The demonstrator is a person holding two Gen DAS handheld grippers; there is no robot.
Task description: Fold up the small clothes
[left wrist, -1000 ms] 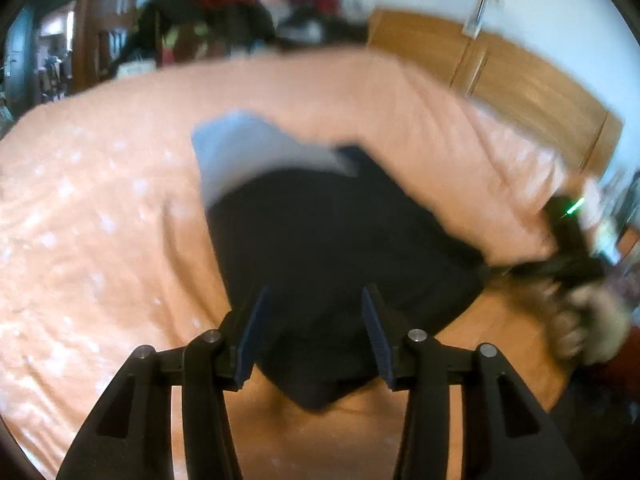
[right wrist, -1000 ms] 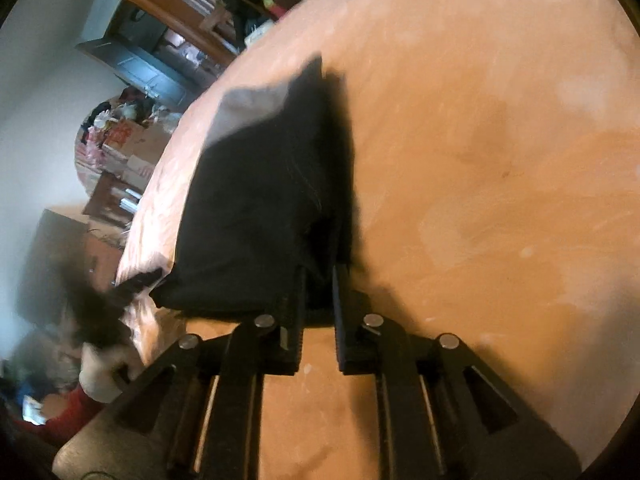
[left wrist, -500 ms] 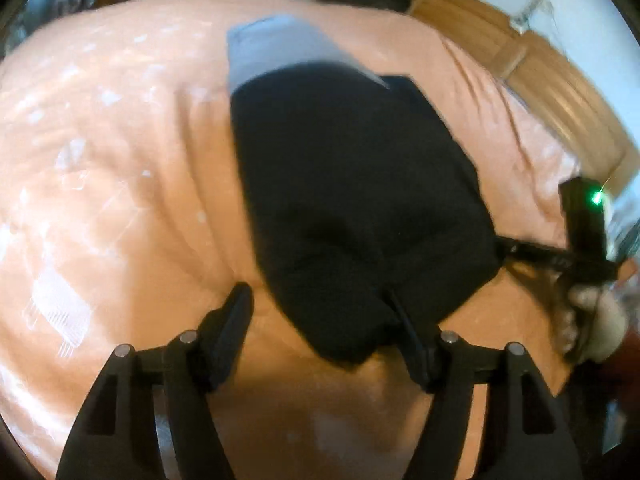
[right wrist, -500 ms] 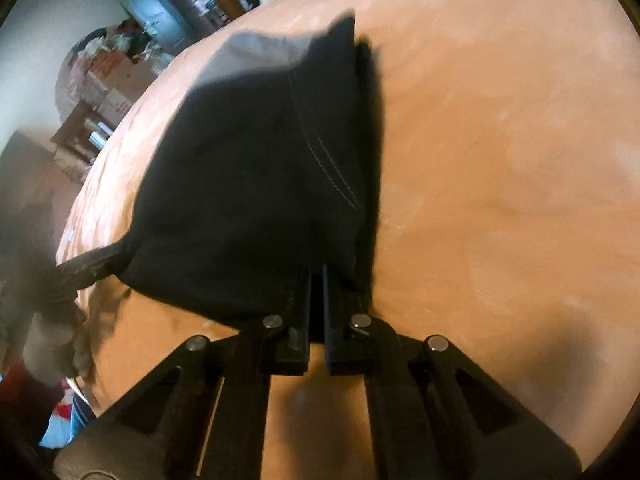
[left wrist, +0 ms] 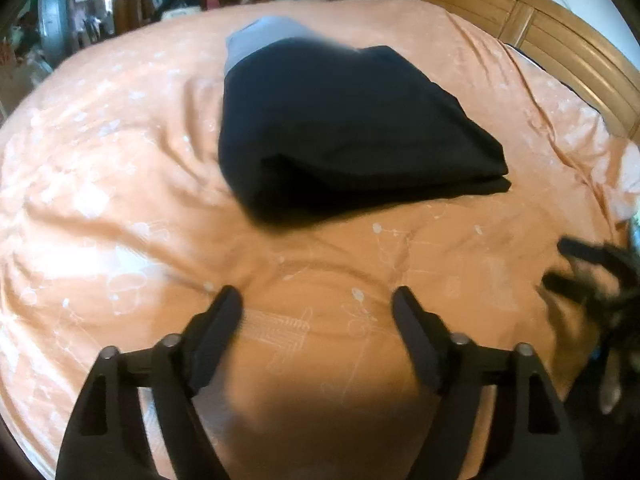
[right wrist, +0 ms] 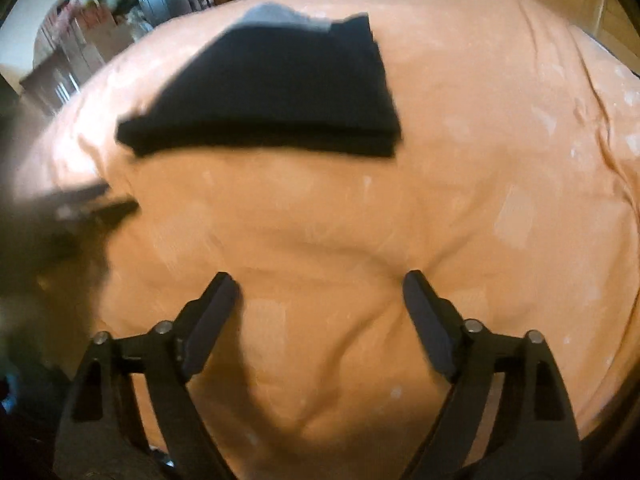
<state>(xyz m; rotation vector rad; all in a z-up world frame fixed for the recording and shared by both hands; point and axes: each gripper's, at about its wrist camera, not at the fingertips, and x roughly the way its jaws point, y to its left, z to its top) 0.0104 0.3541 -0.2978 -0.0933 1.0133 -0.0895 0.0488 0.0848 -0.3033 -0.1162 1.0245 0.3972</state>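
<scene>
1. The left gripper [left wrist: 316, 300] is hanging with jaws spread wide and empty; the right gripper [right wrist: 320, 284] likewise.
2. The black garment [left wrist: 344, 132] is lying folded on the orange bedspread [left wrist: 120, 200], toward the headboard [left wrist: 560, 32] edge, straight ahead of both claws and apart from them.
3. Its long folded edge is running crosswise to the fingers; neither gripper looks clearly nearer.
4. A grey band [left wrist: 260, 36] is showing at its far end, layers stacked fairly squarely.
</scene>
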